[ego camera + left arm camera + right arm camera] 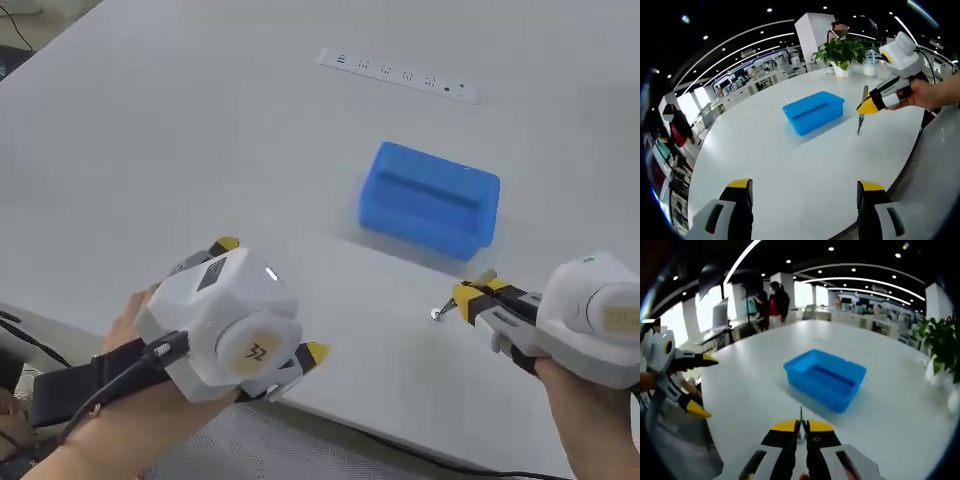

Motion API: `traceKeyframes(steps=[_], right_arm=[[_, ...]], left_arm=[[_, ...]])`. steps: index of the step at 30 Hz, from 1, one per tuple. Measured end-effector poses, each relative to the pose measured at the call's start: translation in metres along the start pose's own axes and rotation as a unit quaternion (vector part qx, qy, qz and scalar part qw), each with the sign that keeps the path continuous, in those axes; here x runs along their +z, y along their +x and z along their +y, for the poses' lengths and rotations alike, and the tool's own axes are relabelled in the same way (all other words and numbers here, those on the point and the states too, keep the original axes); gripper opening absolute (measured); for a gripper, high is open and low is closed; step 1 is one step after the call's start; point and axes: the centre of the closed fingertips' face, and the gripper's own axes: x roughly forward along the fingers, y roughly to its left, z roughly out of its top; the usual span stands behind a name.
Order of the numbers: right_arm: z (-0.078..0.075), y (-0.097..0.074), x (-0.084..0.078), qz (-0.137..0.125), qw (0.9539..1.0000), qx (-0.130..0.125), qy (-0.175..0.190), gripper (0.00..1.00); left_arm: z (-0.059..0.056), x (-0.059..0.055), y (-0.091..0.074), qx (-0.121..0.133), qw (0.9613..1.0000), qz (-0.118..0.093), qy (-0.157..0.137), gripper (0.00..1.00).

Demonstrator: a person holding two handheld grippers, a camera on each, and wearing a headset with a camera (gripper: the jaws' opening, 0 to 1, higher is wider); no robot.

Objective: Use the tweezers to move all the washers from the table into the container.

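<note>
Tweezers (861, 112) tip-down on the table (200, 150), near the blue container (430, 200)

The right gripper (801, 428) has its jaws pinched narrow on the tweezers, whose tip touches the white table just in front of the container. A small shiny speck at the tip may be a washer (437, 314). The container's inside shows plain blue floor. The left gripper (805, 186) hangs at the table's near edge, jaws wide and holding nothing.

Open tabletop (200, 150) around blue container (420, 225), power strip (400, 75) beyond
</note>
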Motion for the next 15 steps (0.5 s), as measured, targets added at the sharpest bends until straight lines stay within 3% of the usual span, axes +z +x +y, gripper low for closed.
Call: traceKeyframes(steps=[10,15], right_arm=[[0.0013,-0.0003,0.003,-0.007,1.0,-0.004,-0.004,0.02],[-0.0009,0.001,0.0024,0.005,1.0,-0.001,-0.007,0.02]], left_arm=[[-0.0003,-0.0011,-0.0001,0.0,1.0,0.003,0.004,0.87],[-0.0006,-0.0012,-0.0006,-0.001,1.0,0.003,0.003,0.87]])
